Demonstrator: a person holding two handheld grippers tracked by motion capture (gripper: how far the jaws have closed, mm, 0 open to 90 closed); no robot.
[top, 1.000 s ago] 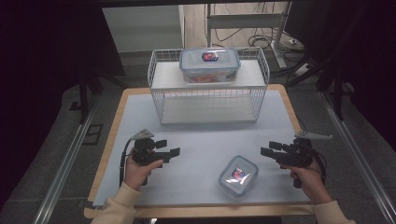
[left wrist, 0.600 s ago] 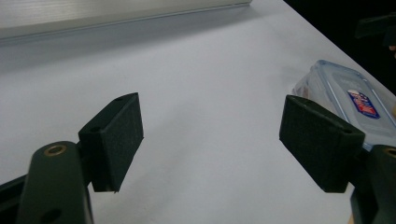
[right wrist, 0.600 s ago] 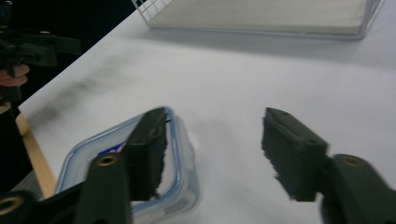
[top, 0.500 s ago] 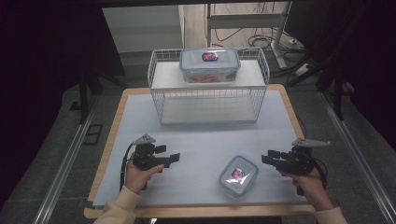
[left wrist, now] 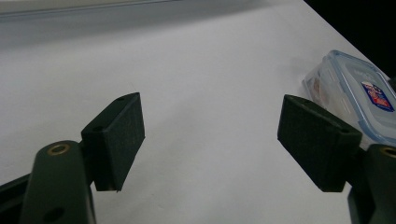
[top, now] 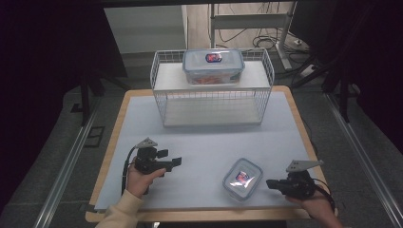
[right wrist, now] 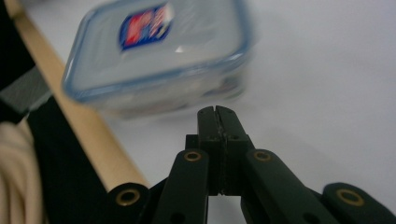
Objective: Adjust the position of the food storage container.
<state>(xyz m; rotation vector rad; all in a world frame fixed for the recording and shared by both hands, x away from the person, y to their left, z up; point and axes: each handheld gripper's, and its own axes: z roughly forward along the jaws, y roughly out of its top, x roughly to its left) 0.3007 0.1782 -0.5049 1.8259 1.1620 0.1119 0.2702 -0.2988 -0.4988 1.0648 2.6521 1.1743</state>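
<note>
Two grippers are held low over the near part of the pale mat (top: 204, 137). The right gripper (top: 272, 183) is seen with its jaws pressed together, empty, just beside a small lidded box (top: 243, 178) near the front edge. In the right gripper view that box (right wrist: 159, 51) is shown blurred, close ahead of the closed tips. The left gripper (top: 172, 158) is held with jaws wide apart; in its own view the box (left wrist: 355, 95) is caught at the right edge. Farther off, a wire rack (top: 161, 95) is seen, with a larger lidded box (top: 214, 66) set on its top shelf.
</note>
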